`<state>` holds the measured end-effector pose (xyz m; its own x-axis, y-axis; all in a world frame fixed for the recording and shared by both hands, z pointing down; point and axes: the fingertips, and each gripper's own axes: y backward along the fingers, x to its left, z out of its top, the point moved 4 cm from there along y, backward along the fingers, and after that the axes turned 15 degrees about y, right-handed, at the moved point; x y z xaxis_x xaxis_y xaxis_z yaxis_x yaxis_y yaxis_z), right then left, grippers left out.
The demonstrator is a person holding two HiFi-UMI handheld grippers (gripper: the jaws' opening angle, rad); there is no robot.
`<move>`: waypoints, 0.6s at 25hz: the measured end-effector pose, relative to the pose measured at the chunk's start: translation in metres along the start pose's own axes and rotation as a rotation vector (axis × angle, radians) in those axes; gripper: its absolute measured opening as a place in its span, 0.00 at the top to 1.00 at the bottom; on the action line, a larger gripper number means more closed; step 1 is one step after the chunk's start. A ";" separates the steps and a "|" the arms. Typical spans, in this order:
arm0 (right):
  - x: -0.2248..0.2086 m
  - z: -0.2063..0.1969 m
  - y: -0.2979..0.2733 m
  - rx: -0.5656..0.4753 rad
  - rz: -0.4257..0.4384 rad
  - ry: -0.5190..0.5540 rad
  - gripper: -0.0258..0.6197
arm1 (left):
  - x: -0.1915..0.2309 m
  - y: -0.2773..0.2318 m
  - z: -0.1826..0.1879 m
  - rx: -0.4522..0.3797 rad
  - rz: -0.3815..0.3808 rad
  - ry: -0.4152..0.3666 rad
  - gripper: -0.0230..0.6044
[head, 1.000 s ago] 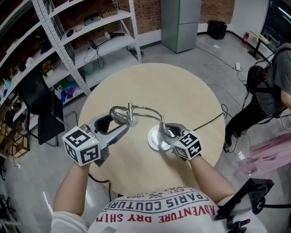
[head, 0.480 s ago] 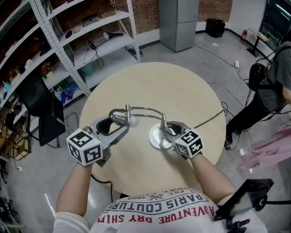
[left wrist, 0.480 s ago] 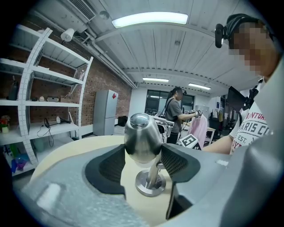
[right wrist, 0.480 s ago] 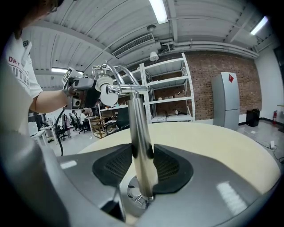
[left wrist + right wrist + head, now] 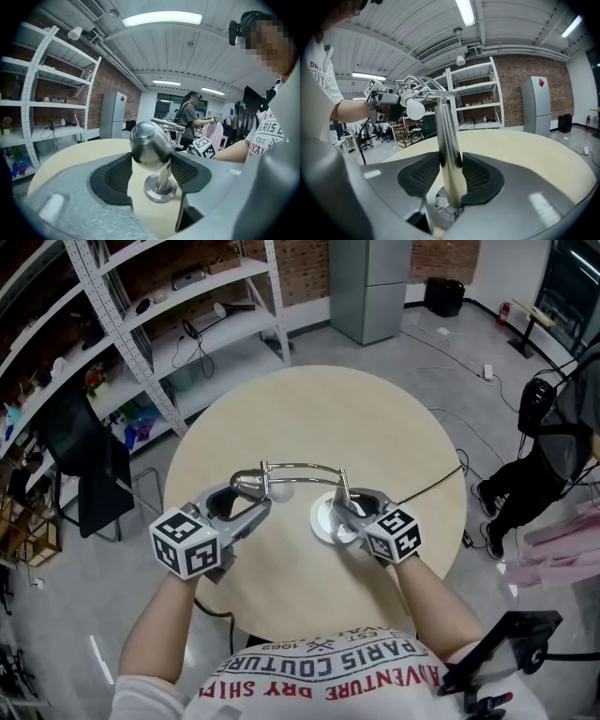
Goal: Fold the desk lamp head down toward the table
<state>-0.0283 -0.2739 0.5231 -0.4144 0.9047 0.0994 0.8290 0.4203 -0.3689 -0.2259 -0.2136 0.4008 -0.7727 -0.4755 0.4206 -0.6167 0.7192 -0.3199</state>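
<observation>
The chrome lamp head [image 5: 247,483], left of centre on the round table [image 5: 309,409], sits lower than a second ago, clamped in the left gripper [image 5: 249,497]. The right gripper [image 5: 344,507] clenches the stem [image 5: 446,154] above its base [image 5: 320,523]. The fold appears well under way.

I count one lamp [image 5: 300,467] on one round bench [image 5: 319,409]. The lamp has one shiny head [image 5: 248,486], one white bulb [image 5: 281,490] and one round base [image 5: 322,524]. I have two tools in play, the left tool [image 5: 248,501] and the right tool [image 5: 345,509], and two marker cubes [image 5: 187,543], one on each. One black cable [image 5: 427,488] crosses the bench rim. Around the bench I see one grey cabinet [image 5: 367,282], one white shelf rack [image 5: 178,306], one black chair [image 5: 89,474] and one bystander [image 5: 553,442].
</observation>
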 end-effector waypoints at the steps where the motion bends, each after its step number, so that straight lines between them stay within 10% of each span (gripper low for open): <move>1: 0.000 0.001 0.000 0.002 -0.001 -0.001 0.73 | 0.002 0.000 -0.001 0.003 -0.001 0.004 0.57; 15: -0.003 -0.001 -0.002 0.021 -0.044 -0.023 0.73 | 0.020 -0.011 -0.028 0.048 -0.031 0.027 0.57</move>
<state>-0.0284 -0.2769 0.5245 -0.4592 0.8832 0.0948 0.8018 0.4581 -0.3838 -0.2304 -0.2169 0.4368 -0.7489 -0.4832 0.4535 -0.6477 0.6787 -0.3462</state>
